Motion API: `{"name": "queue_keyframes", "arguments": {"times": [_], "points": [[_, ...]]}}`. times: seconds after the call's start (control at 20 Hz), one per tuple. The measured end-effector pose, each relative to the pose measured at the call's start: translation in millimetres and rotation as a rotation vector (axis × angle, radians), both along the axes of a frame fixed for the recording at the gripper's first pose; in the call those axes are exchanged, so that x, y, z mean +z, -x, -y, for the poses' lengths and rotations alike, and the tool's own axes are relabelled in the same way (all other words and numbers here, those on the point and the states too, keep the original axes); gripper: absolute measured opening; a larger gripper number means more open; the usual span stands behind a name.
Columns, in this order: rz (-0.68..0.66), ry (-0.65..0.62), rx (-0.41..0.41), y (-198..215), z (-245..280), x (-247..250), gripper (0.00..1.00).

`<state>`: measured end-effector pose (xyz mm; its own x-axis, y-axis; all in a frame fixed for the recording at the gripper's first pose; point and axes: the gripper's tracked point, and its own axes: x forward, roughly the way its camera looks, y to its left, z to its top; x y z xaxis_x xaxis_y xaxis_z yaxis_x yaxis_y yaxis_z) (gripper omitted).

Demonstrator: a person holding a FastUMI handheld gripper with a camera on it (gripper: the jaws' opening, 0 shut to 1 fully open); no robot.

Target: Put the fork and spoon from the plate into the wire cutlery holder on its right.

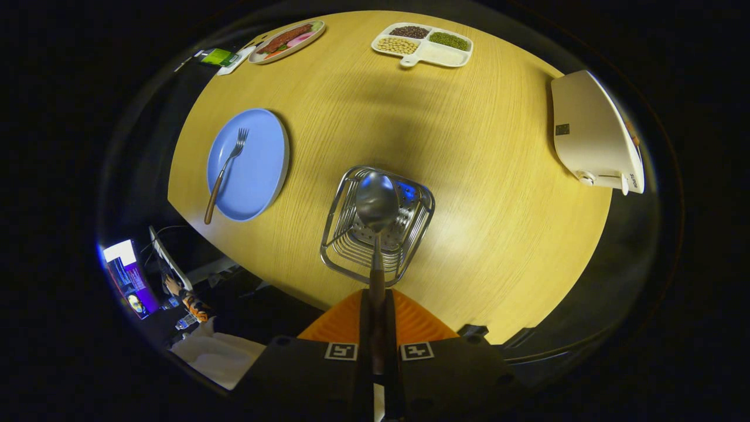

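Gripper (377, 302) at lower centre, fingers clamped on the spoon (377, 205) handle, bowl hanging over the wire cutlery holder (378, 225) at frame centre, fork (225, 173) lying on the blue plate (261, 170) at left, wooden table (480, 176) beneath.

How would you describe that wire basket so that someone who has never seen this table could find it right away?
Start from the round wooden table and find the blue plate with a fork on it. To its right stands the wire basket, just ahead of the claw, which is shut on a spoon held over it. It is the one see-through metal thing; its neighbours are solid dishes.
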<state>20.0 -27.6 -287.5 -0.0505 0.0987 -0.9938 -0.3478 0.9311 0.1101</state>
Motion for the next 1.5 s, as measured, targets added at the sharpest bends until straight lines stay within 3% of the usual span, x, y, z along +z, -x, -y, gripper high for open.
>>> {"name": "queue_keyframes", "arguments": {"times": [0.7,0.8,0.85,0.95,1.0,1.2,1.5], "points": [[0.070,-0.017,-0.090,-24,-12,-3,0.12],[0.098,-0.023,-0.068,-24,-14,1,0.19],[0.118,-0.046,-0.057,-23,-20,6,0.37],[0.176,-0.073,-0.050,-24,-27,17,0.91],[0.206,-0.093,-0.052,-24,-33,22,0.97],[0.378,-0.165,-0.058,-22,-59,54,1.00],[0.568,-0.302,-0.131,-14,-129,86,1.00]]}}
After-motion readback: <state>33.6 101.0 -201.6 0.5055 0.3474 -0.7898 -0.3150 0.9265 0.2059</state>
